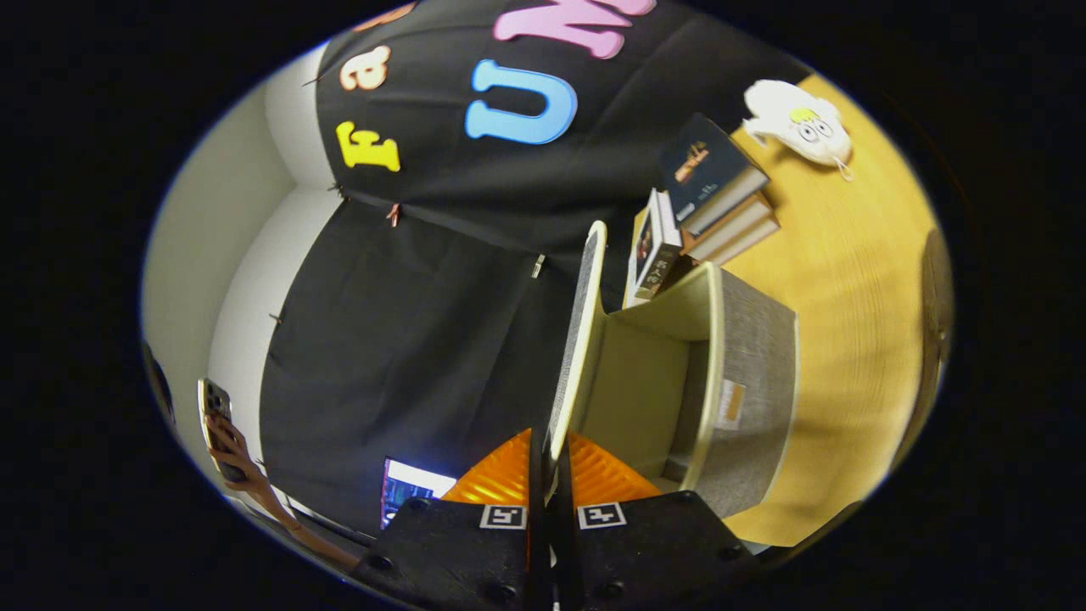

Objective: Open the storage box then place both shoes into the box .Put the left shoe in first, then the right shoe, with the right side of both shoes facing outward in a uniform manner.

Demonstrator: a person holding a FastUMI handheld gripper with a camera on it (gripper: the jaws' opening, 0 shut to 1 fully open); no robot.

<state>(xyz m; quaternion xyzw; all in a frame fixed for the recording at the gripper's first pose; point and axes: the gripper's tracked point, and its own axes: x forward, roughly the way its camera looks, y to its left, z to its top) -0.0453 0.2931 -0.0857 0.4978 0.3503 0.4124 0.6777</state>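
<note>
Gripper view: jaws clamp the near edge of the storage box lid (pixel 579 339), swung up over the open grey box (pixel 755 373) on the bench (pixel 848 280). Lid looks thin, stiff, light; edge grip suits.

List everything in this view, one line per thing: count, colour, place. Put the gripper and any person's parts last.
storage box: one, grey fabric outside, cream inside, open, on the table just ahead of the fingers.
box lid: one, cream rim with grey panel, swung up, its edge pinched between the fingers.
books: a small stack, dark cover on top, plus one leaning beside it, beyond the box.
plush toy: one, white with yellow spot, on the table past the books.
table: one, yellow wood, under the box.
screen: one, lit, beside the fingers.
phone: one, dark, held in a hand.
hand: one, holding the phone.
gripper: one, shut on the box lid.
</note>
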